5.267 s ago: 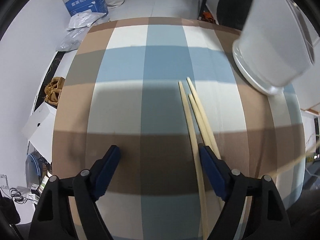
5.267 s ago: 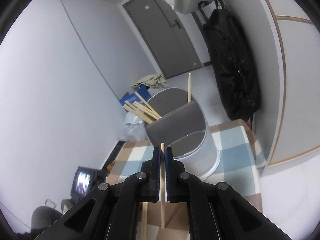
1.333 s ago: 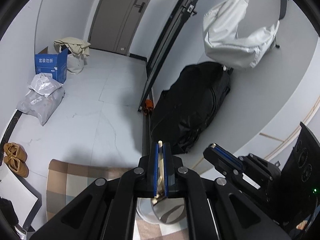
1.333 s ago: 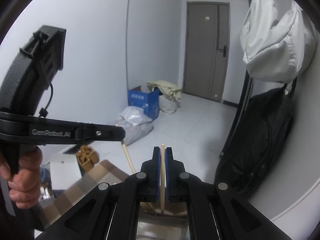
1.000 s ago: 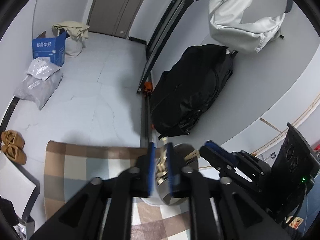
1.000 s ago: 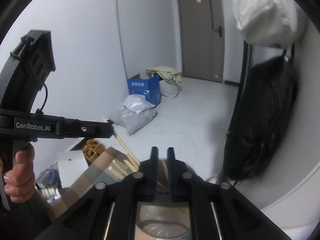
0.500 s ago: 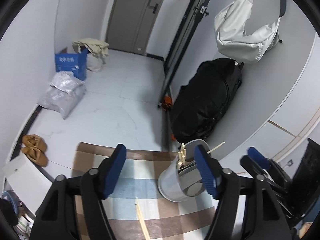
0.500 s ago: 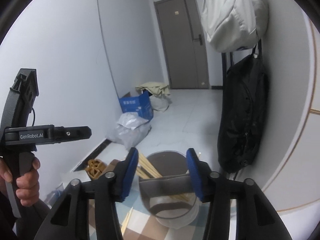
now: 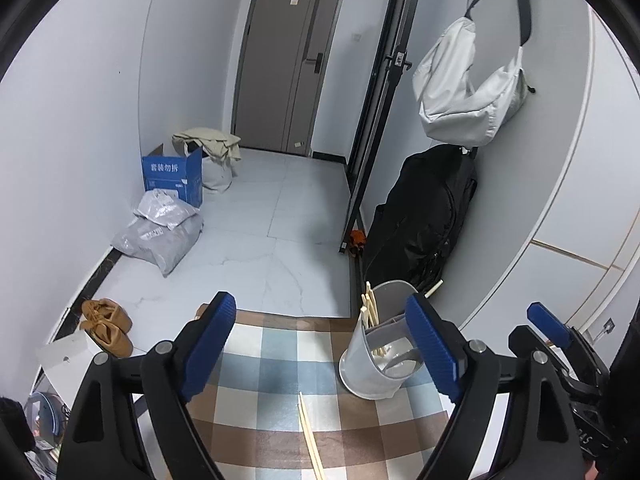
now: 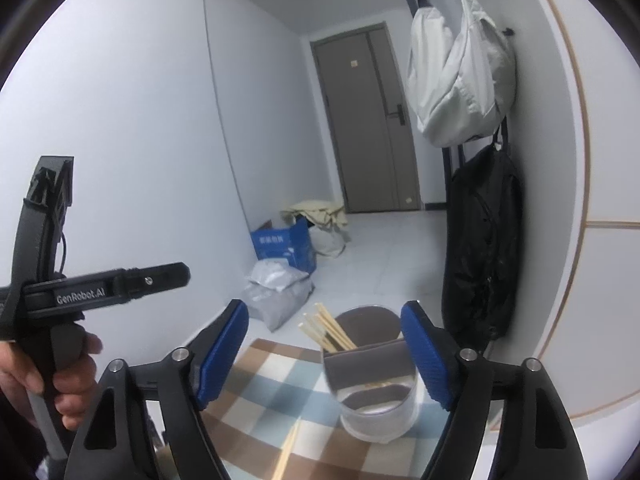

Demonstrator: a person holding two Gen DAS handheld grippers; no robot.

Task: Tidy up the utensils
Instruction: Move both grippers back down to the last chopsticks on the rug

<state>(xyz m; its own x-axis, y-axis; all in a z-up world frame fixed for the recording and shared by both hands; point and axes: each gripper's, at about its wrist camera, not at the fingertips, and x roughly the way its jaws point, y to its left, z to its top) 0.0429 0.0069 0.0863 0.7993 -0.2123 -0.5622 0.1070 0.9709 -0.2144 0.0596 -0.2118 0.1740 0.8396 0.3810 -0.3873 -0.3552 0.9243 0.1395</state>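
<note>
Both chopsticks gone from the jaws, left gripper [image 9: 320, 350] and right gripper [image 10: 324, 354] opening, empty, holder [image 9: 378, 354] beyond

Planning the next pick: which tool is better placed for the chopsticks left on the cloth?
Marginally left, I'd guess. Its tool, opening and empty, frames the loose chopsticks; in the right tool's view they lie left of centre. The holder stands beyond.
</note>
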